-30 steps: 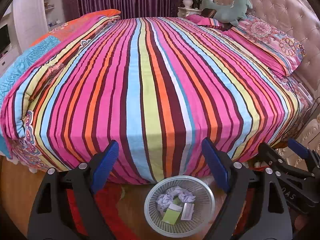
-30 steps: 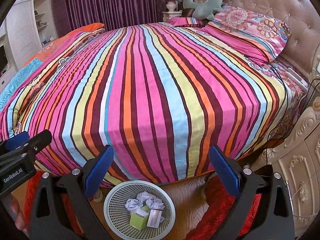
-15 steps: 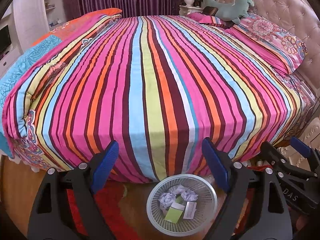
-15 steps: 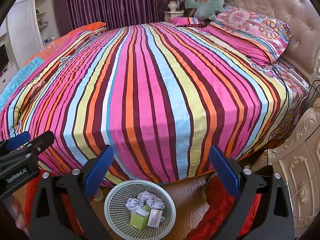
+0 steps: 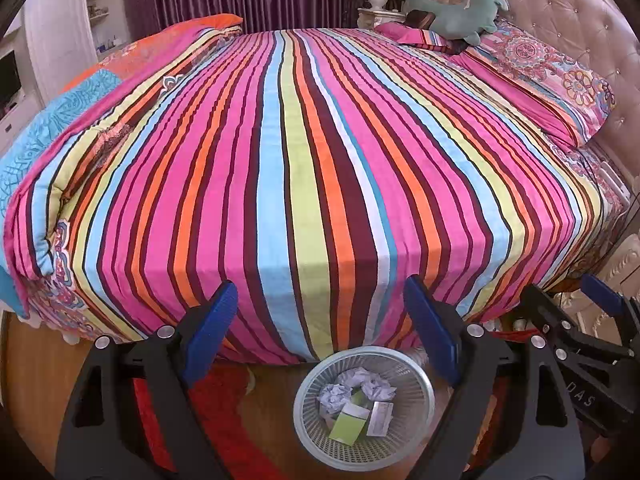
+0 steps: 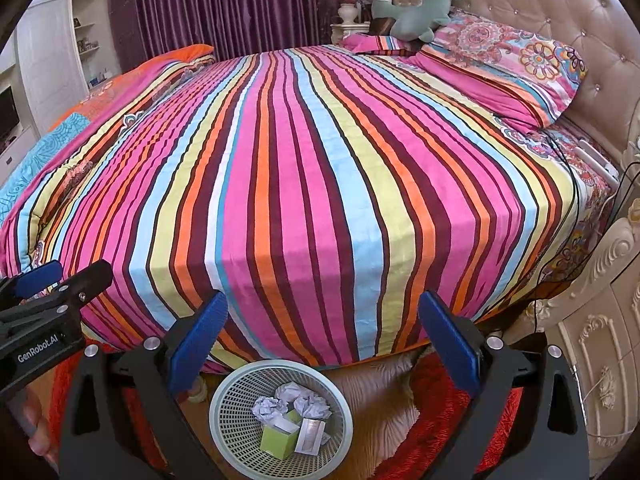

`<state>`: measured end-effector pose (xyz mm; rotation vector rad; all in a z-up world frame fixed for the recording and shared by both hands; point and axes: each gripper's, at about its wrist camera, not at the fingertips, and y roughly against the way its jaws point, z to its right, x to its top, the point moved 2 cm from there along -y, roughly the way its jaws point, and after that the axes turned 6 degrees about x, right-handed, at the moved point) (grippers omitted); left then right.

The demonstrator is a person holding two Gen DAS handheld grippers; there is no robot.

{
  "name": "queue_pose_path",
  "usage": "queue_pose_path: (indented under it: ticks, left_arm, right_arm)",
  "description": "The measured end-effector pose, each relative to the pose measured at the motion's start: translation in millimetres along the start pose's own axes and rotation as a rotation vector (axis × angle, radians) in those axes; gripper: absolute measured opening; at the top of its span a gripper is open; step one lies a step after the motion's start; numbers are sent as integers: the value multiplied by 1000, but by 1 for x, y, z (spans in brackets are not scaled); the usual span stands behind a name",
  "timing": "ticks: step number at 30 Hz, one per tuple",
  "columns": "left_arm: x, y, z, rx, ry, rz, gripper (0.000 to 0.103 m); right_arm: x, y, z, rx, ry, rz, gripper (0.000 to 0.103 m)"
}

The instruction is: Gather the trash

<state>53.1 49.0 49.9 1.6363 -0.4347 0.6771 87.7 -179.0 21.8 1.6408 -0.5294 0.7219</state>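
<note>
Nothing much had moved since a second earlier: both the left gripper and right gripper hung with jaws wide and empty over the basket at 6 o'clock, its crumpled paper light, soft, best pinched mid-wad.

Black grippers, blue finger pads

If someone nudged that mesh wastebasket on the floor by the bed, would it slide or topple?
The wastebasket looks like thin plastic lattice, so it is probably light and would likely slide. It flares wider at the rim, so a high push might tip it. Its load, crumpled paper balls and a small green box, looks light and adds little steadiness.
</note>
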Motion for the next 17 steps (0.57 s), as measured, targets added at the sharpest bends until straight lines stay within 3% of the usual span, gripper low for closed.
queue_pose_path:
  ticks: [7, 14, 17]
  left_arm:
    - [4, 7, -3, 15, 9, 47, 82]
    - [5, 7, -5, 18, 7, 28, 83]
    - [7, 8, -4, 25, 5, 39, 90]
  right_arm:
    - [0, 0, 0, -3, -2, -3, 92]
    - [-1, -1, 1, -5, 1, -4, 92]
    - [-2, -2, 1, -5, 4, -9, 92]
